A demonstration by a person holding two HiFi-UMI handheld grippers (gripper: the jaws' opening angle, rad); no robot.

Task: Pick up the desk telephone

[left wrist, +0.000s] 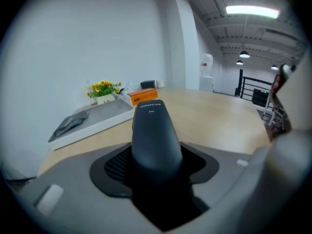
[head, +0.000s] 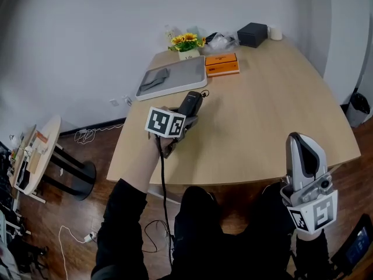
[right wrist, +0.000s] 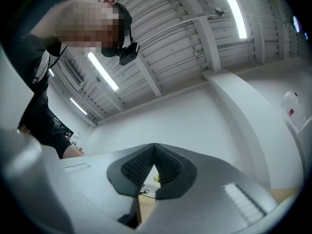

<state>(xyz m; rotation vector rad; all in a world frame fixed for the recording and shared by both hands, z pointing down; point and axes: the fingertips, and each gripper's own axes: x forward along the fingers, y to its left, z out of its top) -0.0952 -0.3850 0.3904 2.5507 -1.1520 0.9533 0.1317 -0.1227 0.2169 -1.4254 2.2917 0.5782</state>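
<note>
A dark telephone handset (head: 191, 102) is in my left gripper (head: 185, 117), which is shut on its lower part just above the front-left of the wooden table (head: 268, 109). In the left gripper view the handset (left wrist: 153, 130) stands out forward between the grey fingers (left wrist: 73, 179). A black cable hangs from this gripper toward the floor. My right gripper (head: 302, 142) is off the table at the lower right, over the person's lap, pointing upward with its jaws together and nothing between them (right wrist: 155, 152).
On the far side of the table lie a grey tray (head: 192, 74) with a dark grey item, an orange box (head: 221, 64), yellow flowers (head: 186, 41), a black box (head: 252, 34) and a white roll (head: 275, 32). A round side table (head: 41, 156) stands at left.
</note>
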